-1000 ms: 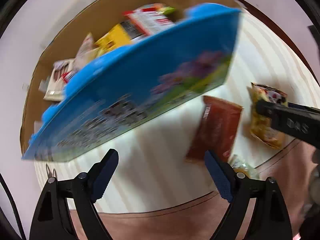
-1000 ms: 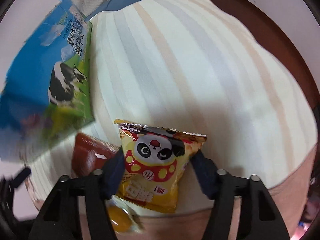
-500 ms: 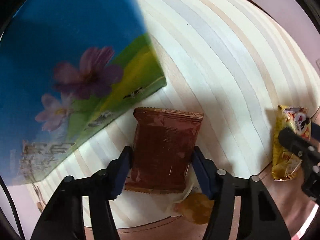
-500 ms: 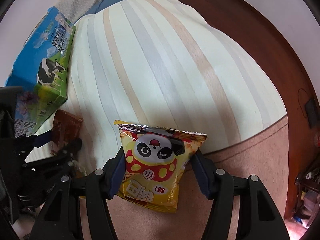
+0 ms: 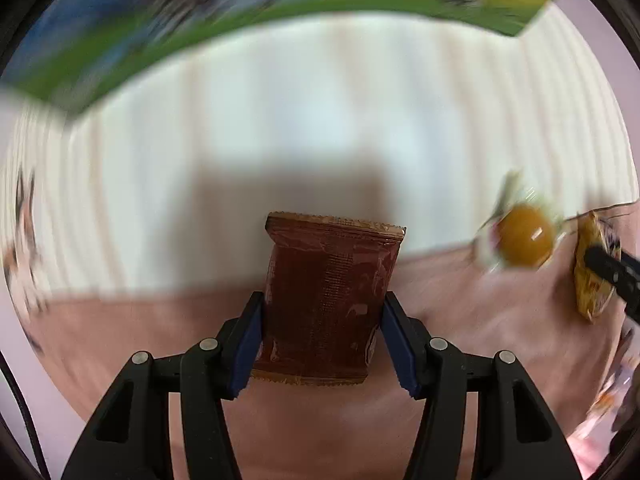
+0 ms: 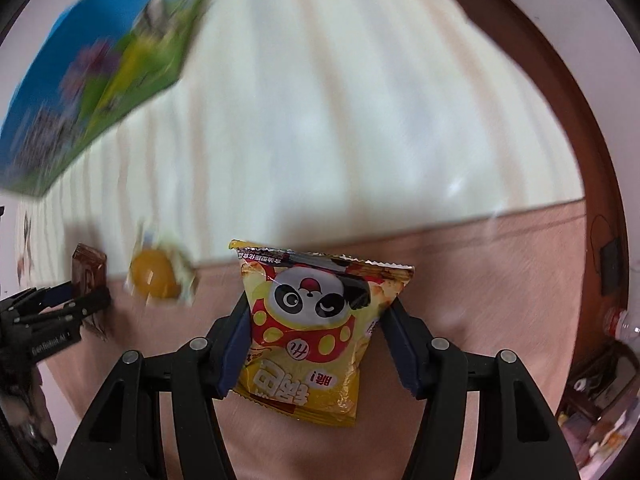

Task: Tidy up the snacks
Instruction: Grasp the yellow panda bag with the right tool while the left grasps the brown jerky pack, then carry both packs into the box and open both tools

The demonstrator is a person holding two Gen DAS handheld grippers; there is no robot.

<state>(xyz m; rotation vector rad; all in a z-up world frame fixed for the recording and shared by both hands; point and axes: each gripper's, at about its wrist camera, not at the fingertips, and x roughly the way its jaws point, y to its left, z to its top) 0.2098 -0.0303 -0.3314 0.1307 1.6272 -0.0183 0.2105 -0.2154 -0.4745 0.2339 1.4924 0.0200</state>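
- Jaws of left gripper clamped on brown snack packet, blue pads pressing both long sides; closed onto it within the last second, packet between them.
- Brown snack packet held off the surface, pointing down over the edge where striped cream cloth meets pink bedding.
- Jaws of right gripper clamped on yellow panda snack bag, pads against both sides, bag hanging over pink bedding.
- Small clear-wrapped orange sweet lying at the border of cloth and bedding, between the two grippers, apart from both.
- Blue-and-green milk carton box blurred, at the far left edge of the striped cloth.
- Dark brown wooden frame bordering the cloth on the right.
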